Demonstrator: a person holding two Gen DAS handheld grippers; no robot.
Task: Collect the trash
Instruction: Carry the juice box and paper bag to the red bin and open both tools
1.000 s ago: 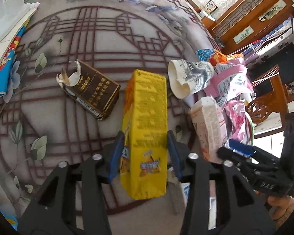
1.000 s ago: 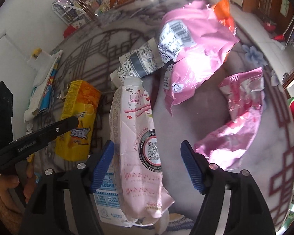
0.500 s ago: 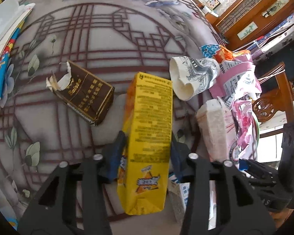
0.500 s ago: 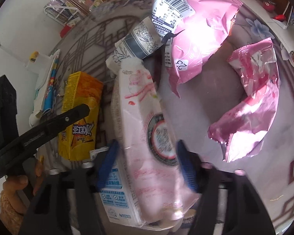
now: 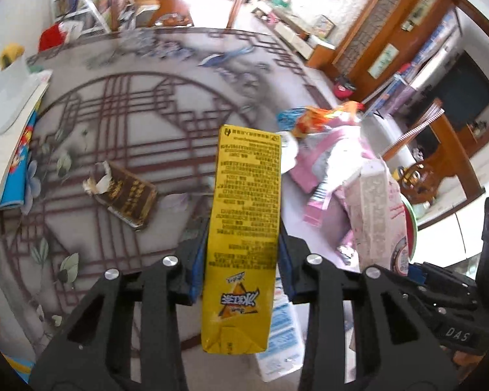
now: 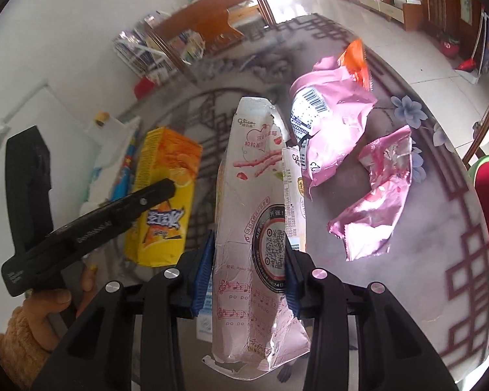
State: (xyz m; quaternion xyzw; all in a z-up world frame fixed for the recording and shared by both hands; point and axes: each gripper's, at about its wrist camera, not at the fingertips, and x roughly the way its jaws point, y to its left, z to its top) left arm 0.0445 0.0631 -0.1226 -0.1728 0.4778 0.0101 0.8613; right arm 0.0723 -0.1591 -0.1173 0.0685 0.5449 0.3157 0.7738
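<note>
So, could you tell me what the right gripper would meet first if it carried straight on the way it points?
Probably the big pink wrapper beyond the held Pocky box, though depth is unclear.

Left wrist view sat just behind left claw, looked forward and down along fingers across patterned table, yellow carton close in centre. Right wrist view sat just behind right claw, faced forward and down over same table, pink Pocky box very near lens. Shared ground: yellow carton, Pocky box, pink wrapper; each view caught other claw at its edge.
</note>
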